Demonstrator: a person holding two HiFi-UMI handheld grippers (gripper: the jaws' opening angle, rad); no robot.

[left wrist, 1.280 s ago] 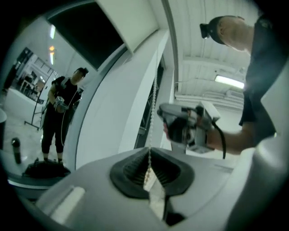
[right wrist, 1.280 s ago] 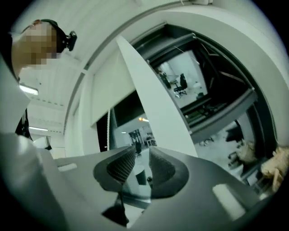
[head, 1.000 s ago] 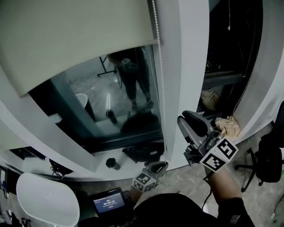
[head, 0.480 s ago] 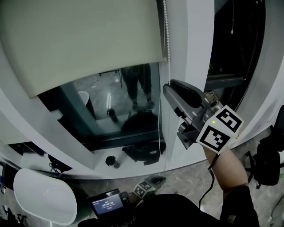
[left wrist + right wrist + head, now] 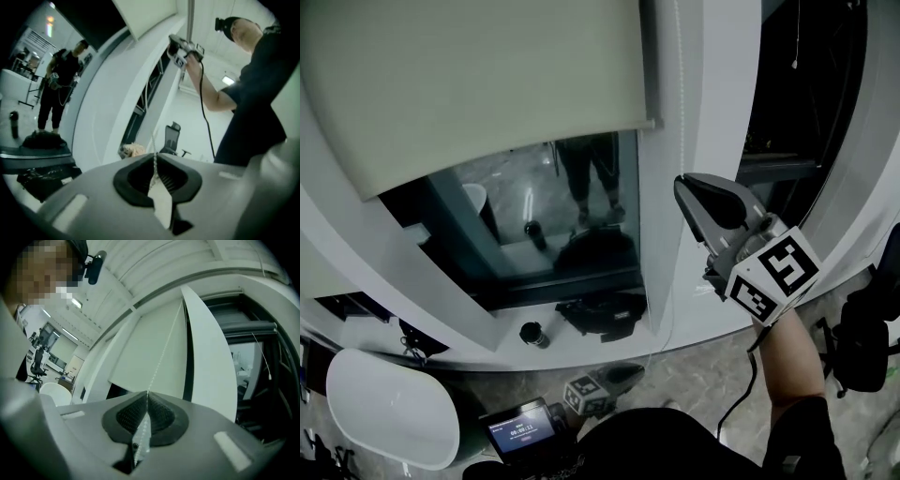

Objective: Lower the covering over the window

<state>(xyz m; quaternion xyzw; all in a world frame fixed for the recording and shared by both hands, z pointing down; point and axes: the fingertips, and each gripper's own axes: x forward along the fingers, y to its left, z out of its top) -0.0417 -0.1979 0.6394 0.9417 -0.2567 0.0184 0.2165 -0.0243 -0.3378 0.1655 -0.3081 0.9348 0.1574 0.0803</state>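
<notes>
Now bead chain (image 5: pixel 159 362) tight between left gripper (image 5: pixel 154 155) jaws and just-closed right gripper (image 5: pixel 147 393) jaws.

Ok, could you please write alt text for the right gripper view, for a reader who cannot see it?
The right gripper has just closed its fingers on the thin bead chain, which runs up across a pale roller blind. The blind is partly lowered, with dark window glass showing under its bottom edge.
</notes>
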